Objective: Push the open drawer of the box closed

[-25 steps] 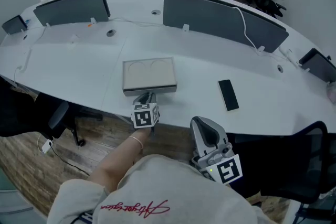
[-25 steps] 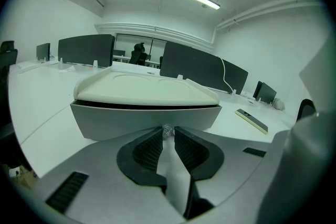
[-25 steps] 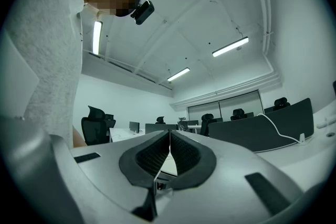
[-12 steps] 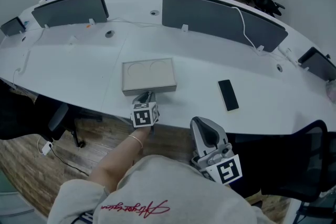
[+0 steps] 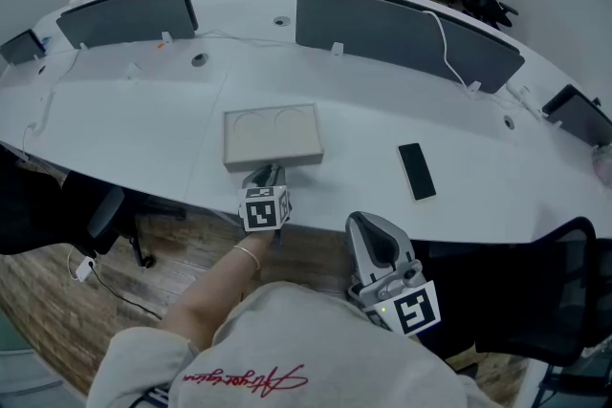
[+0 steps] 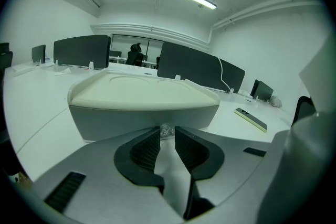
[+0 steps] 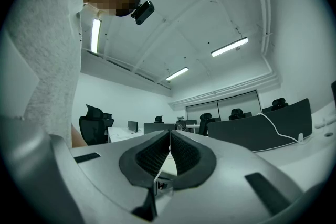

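A beige box stands on the white table near its front edge. Its drawer front sits flush with the box body, and a small clear knob sticks out of its middle. My left gripper is right at that front face. In the left gripper view the knob sits between the tips of my left gripper, whose pads close on it. My right gripper hangs shut and empty below the table edge by the person's body, and the right gripper view shows this right gripper aimed up at the ceiling.
A dark phone lies flat to the right of the box. Grey divider screens stand along the table's far side, with a white cable over one. Office chairs stand behind. The table edge runs just under the left gripper.
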### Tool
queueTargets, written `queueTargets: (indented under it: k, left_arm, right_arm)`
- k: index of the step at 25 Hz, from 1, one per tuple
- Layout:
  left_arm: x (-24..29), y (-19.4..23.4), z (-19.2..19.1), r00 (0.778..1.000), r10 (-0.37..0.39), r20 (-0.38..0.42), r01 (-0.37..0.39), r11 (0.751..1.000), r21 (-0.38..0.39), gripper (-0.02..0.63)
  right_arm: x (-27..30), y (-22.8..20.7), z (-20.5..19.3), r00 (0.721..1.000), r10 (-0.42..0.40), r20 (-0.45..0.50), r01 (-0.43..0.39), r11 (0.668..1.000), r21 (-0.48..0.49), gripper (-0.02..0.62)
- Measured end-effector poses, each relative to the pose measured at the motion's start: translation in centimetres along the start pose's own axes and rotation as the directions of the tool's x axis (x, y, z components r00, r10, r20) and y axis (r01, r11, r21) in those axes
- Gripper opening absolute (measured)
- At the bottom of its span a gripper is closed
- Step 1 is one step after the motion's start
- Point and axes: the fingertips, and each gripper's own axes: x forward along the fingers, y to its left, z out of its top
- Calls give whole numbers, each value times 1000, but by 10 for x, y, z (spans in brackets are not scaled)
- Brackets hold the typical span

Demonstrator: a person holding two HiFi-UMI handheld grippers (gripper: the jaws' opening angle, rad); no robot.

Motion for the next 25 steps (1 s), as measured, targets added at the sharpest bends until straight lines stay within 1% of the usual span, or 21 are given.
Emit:
queueTargets:
  k: [4,6,9,11,14,16,17,20,22,24,25]
  left_arm:
    - [-10,-4,-6,1000,-29,3,29,999,33,89]
    - [-16,-5,-9,999,-43,6,42,999,24,114]
    - [-31,-6,-13,999,-48,21,48,999,11,121]
    - [-46,-8,-14,998,-46,51,46,999,15,121]
    - [-77,-15,-4,987,-60,151,53,998,44,120]
    - [-100,-24,11,968,-92,232,75,994,82,120]
    - [-112,-29,20,955,-114,273,89,991,103,120]
    - [-153,-48,49,901,-185,392,126,977,171,116]
    - [-181,-58,64,859,-224,460,132,966,223,75]
    - [-204,-66,73,823,-256,507,133,955,267,58]
    - [-214,-70,76,812,-266,519,134,951,278,49]
  right_arm:
    - [2,7,-2,1000,17,-5,-17,1000,4,18]
    - [3,11,-3,1000,29,-6,-29,1000,6,18]
    - [6,17,-3,999,47,-4,-47,999,8,18]
    - [6,22,-3,998,57,-1,-57,998,8,18]
    - [7,29,-1,997,73,9,-73,997,6,18]
    - [8,33,0,996,83,15,-83,997,6,18]
    - [8,35,1,996,88,16,-88,996,5,18]
    - [9,42,4,994,104,25,-104,995,0,18]
    - [8,46,8,993,111,31,-111,994,-6,18]
    - [8,49,10,993,115,33,-115,993,-14,18]
    - [8,50,10,992,117,34,-117,993,-16,18]
